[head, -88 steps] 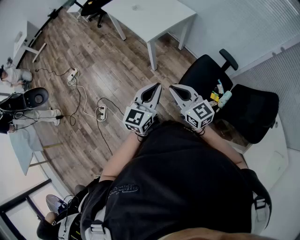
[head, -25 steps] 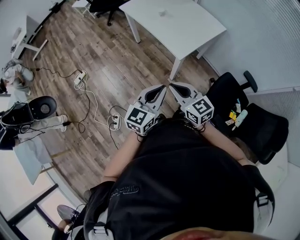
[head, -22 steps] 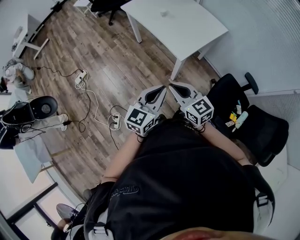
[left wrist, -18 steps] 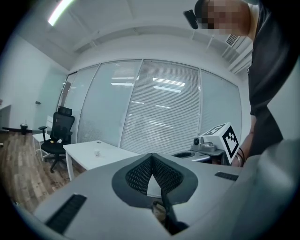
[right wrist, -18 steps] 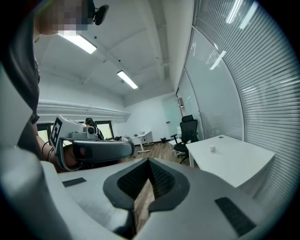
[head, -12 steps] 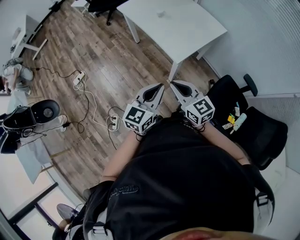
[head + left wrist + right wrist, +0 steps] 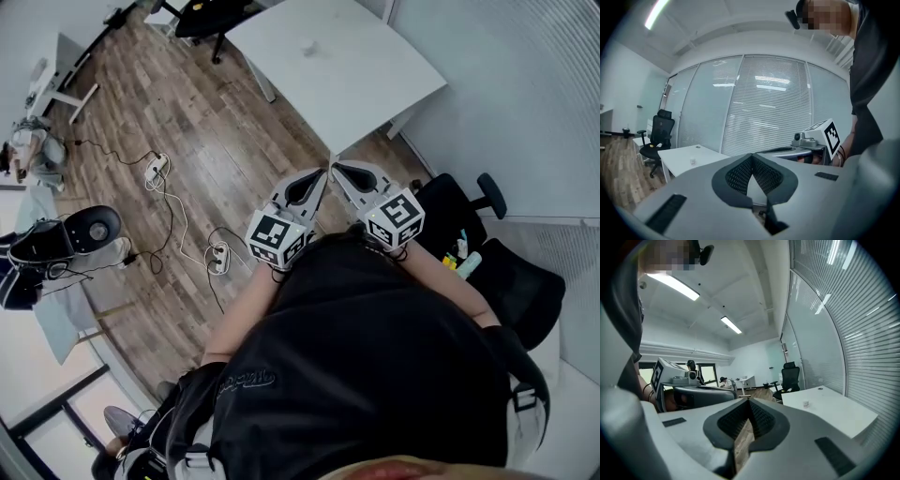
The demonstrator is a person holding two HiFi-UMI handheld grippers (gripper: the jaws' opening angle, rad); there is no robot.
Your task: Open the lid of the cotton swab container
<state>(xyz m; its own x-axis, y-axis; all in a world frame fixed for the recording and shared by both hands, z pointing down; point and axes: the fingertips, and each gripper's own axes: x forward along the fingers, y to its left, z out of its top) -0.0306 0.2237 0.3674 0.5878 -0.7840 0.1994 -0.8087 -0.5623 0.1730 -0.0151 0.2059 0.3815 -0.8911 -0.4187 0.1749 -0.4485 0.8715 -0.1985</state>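
The surface [image 7: 375, 84] is drawing closer. The left gripper [image 7: 319, 176] and right gripper [image 7: 337, 169], jaws closed and empty, are nearing the presumably light container [image 7: 307, 49]. Pinch its lid rim.

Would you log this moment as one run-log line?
left gripper: shut, empty | right gripper: shut, empty | white table: ahead, small object on top | task: not begun

The worktop [image 7: 347, 66] is white; the floor [image 7: 216, 131] beside it shows brown wood planks. The left tool [image 7: 322, 172] and the right tool [image 7: 336, 168] are grey, with black-and-white square markers. The chair [image 7: 450, 202] near the worktop is black.
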